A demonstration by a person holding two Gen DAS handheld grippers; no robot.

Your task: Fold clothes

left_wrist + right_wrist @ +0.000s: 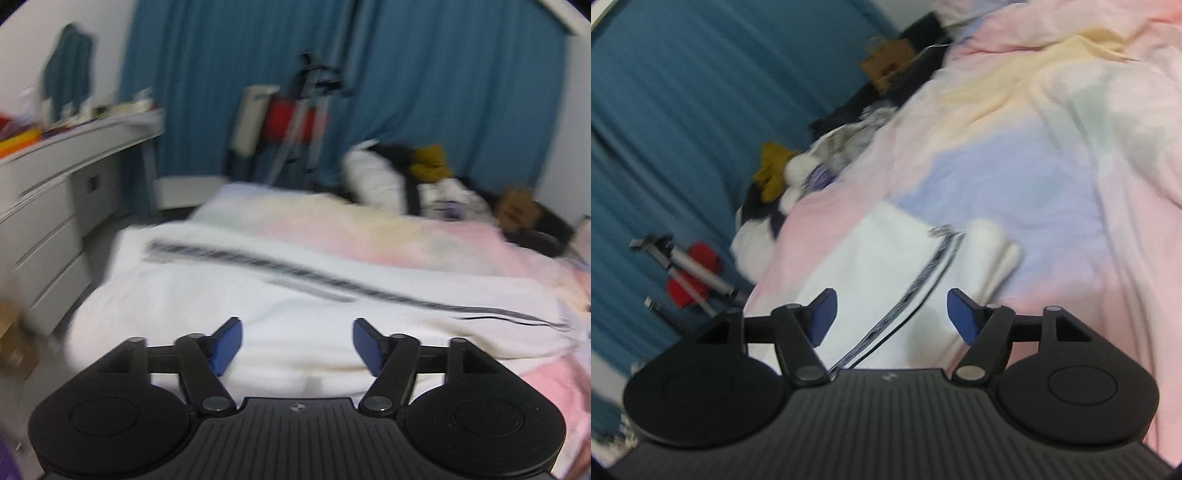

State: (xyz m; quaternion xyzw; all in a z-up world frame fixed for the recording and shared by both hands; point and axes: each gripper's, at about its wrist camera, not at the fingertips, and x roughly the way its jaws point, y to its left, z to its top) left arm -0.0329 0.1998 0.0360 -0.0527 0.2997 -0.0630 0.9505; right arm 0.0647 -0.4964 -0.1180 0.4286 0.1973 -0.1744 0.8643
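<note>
The white garment, marked by a dark stripe, lies flat on the bed. Left wrist view: the left hand-held gripper hangs above it, jaws apart, holding nothing. Right wrist view: the right hand-held gripper is likewise spread and empty over the garment. The fabric appears soft and light; pinching an edge or corner should work best.

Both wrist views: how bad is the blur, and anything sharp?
Left wrist view: the white garment and its dark stripe are smeared sideways, the dresser is soft, and only the left gripper is crisp. Right wrist view: the blue curtain and pastel bedding are blurred and the frame is strongly tilted; the right gripper is sharp. Fisheye corners are dark in both.
</note>
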